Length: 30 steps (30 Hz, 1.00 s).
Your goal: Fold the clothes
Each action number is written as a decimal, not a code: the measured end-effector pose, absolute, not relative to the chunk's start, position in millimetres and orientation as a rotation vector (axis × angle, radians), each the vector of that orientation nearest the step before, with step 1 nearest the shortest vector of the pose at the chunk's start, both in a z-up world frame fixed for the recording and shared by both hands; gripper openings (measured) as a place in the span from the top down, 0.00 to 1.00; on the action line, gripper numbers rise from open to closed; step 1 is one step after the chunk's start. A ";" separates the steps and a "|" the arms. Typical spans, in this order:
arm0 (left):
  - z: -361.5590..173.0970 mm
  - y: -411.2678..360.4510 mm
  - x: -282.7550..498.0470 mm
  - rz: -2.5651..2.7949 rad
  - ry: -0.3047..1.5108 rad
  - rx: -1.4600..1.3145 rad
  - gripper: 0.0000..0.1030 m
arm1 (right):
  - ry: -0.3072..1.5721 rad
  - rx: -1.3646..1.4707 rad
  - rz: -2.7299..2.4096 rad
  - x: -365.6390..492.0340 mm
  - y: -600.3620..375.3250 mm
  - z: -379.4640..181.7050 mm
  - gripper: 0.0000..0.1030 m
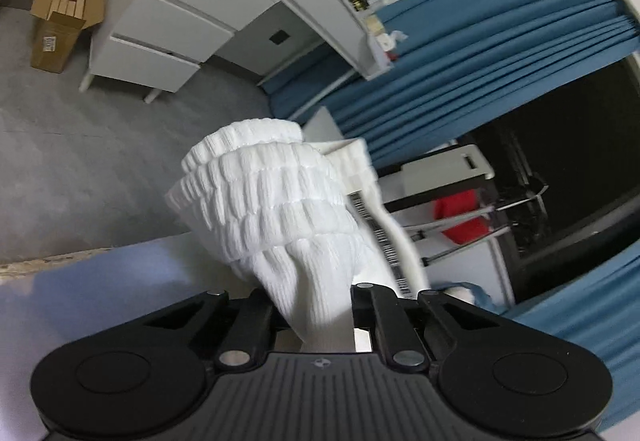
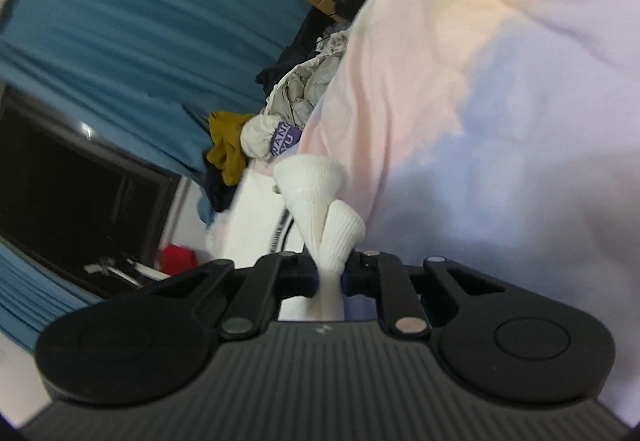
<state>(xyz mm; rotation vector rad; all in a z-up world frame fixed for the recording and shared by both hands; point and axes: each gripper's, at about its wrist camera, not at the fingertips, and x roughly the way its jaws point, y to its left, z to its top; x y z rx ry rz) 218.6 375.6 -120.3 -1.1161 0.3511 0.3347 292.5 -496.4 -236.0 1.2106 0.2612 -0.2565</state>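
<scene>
Surroundings: white drawer unit (image 1: 160, 37), open cardboard box (image 1: 64, 17) on the floor, blue curtains (image 1: 480, 53), heaped laundry (image 2: 288, 109) blurred.
Left gripper (image 1: 312, 305): closed on a ribbed white garment (image 1: 272, 201), bunched and raised, blocking the view ahead.
Right gripper (image 2: 329, 273): clamped on a white fold (image 2: 320, 197); a pastel cloth (image 2: 500, 89) fills the right side.

Left of the bunched white ribbed garment (image 1: 276, 209), you have open grey floor (image 1: 100, 161) up to the white drawer cabinet (image 1: 160, 37). Right of it, a metal rack (image 1: 460, 197) and blue pleated curtains (image 1: 480, 53) crowd your path.
</scene>
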 end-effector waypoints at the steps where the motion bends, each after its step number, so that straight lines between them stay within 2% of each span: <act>1: -111.1 376.2 210.5 0.328 0.349 -1.118 0.91 | 0.265 1.232 -0.260 281.7 -498.8 -236.2 0.87; 6: -69.4 375.4 162.1 0.302 0.367 -1.083 0.91 | 0.296 1.304 -0.274 235.3 -513.9 -230.0 0.87; 11: -50.8 374.4 95.5 0.295 0.425 -1.043 0.91 | 0.318 1.331 -0.271 186.8 -524.8 -219.6 0.87; 19: -97.8 375.0 14.4 0.287 0.553 -1.056 0.89 | 0.395 1.323 -0.308 158.3 -540.7 -240.7 0.87; 21: -104.4 375.9 1.9 0.267 0.548 -1.065 0.85 | 0.411 1.331 -0.325 158.5 -541.2 -250.6 0.87; 24: -106.1 374.3 -11.6 0.266 0.575 -1.051 0.75 | 0.435 1.336 -0.337 158.9 -543.0 -260.4 0.87; 27: -100.3 367.1 -27.7 0.269 0.595 -1.017 0.73 | 0.452 1.333 -0.336 158.7 -545.1 -265.8 0.87; 30: -86.0 353.5 -40.3 0.292 0.615 -0.944 0.59 | 0.462 1.315 -0.329 159.6 -546.2 -266.7 0.87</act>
